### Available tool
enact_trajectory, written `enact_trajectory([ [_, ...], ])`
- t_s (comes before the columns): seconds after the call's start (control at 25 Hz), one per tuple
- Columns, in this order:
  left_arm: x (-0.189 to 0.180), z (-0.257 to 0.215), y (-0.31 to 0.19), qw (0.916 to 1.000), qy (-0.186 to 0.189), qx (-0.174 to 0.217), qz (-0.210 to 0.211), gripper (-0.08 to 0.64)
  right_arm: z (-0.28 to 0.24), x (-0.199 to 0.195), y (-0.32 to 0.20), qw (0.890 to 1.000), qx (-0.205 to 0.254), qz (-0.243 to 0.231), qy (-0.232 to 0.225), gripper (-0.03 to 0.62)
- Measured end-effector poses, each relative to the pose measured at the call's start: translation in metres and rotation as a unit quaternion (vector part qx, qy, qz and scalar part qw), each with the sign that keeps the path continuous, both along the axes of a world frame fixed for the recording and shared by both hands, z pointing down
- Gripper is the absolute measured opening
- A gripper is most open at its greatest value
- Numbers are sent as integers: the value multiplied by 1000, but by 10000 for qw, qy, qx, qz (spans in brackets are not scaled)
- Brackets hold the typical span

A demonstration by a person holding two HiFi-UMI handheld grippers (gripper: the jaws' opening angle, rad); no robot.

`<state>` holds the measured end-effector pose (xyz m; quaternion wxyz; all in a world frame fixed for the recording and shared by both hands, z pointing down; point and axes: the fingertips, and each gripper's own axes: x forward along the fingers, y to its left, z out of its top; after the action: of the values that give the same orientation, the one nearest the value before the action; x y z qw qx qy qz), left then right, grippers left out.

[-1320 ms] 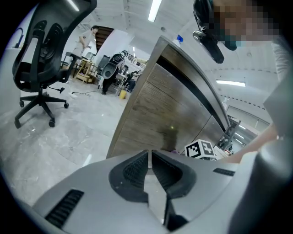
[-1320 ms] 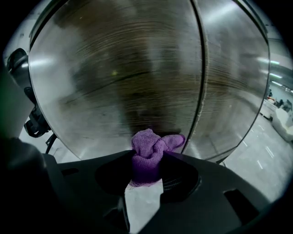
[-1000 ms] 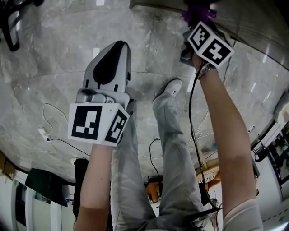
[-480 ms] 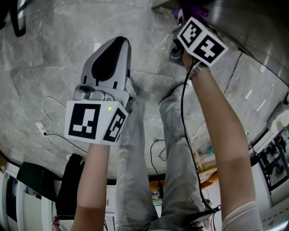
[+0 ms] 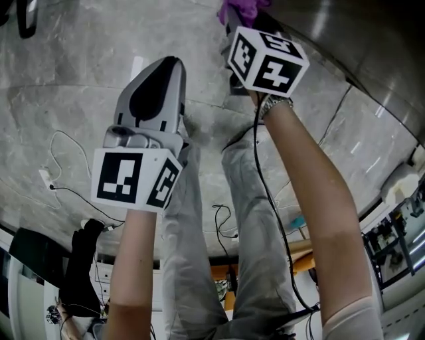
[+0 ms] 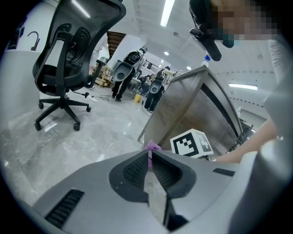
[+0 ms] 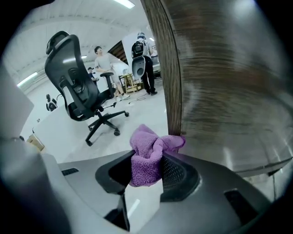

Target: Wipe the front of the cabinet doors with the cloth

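Cloth (image 7: 147,145) in right gripper's (image 7: 149,161) jaws, at cabinet door (image 7: 219,82) edge.

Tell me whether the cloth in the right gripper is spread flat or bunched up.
Bunched up: the purple cloth sits as a crumpled wad pinched between the jaws of the right gripper, folds bulging above them.

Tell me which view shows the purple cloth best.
The right gripper view: the cloth is close and whole, clamped in the right gripper, at the cabinet edge. The head view catches only a scrap at its top edge. The left gripper view shows a tiny purple bit far off.
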<state>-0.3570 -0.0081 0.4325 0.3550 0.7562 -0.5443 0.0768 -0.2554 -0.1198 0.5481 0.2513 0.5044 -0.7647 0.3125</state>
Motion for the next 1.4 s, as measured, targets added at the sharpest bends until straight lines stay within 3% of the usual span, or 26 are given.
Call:
enact_trajectory([
  [0.2, 53, -3, -4, 9999, 106, 69, -114, 29, 20, 43, 33, 9993, -382, 29, -51, 155],
  [0.32, 95, -9, -10, 9994, 259, 189, -126, 29, 38, 103, 55, 9969, -709, 321, 141, 155],
  [0.6, 168, -3, -11, 9979, 466, 438, -122, 29, 75, 267, 74, 9796, -933, 1633, 704, 155],
  [0.76, 189, 2, -15, 9962, 622, 559, -235, 29, 94, 344, 63, 9689, -906, 1950, 1223, 155],
  [0.88, 196, 11, -10, 9965, 582, 589, -94, 29, 104, 383, 54, 9620, -855, 2056, 1581, 155],
  [1.0, 193, 23, -1, 9972, 502, 554, -30, 29, 115, 395, 42, 9619, -898, 1964, 1676, 155],
  [1.16, 173, 37, 12, 9978, 480, 448, -130, 29, 125, 383, 28, 9626, -966, 1747, 1832, 155],
  [1.28, 155, 43, 21, 9980, 462, 378, -191, 29, 124, 363, 25, 9634, -917, 1759, 1805, 155],
  [1.4, 139, 41, 23, 9983, 443, 352, -158, 29, 119, 328, 22, 9699, -850, 1437, 1774, 155],
])
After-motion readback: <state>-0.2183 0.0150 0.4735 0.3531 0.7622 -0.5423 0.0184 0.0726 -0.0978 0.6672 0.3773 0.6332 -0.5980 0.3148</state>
